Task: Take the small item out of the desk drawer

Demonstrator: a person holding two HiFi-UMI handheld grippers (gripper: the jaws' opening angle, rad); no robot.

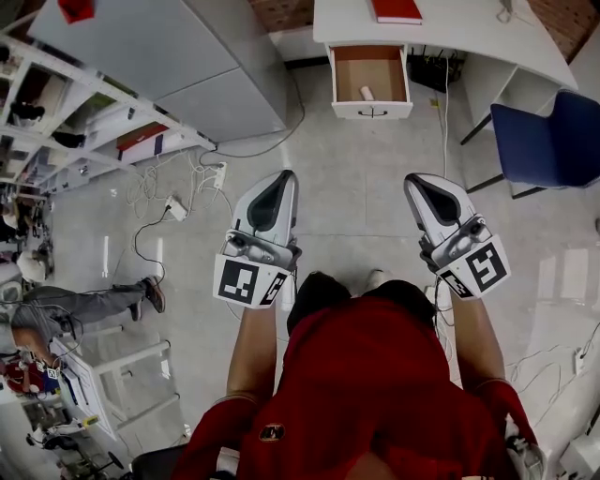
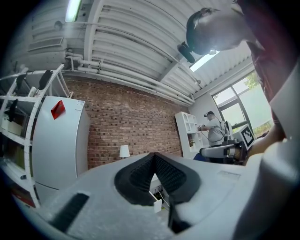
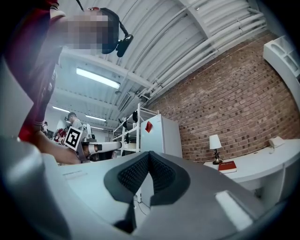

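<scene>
A: Grey floor (image 1: 356, 187); white desk (image 1: 450, 28) at far side, drawer (image 1: 347, 109) pulled open.
B: Item?
A: Small pale item (image 1: 367, 93) lies inside drawer, near its front.
B: Grippers?
A: Both clenched, empty: left gripper (image 1: 284, 176), right gripper (image 1: 413, 179), well apart from drawer.
</scene>
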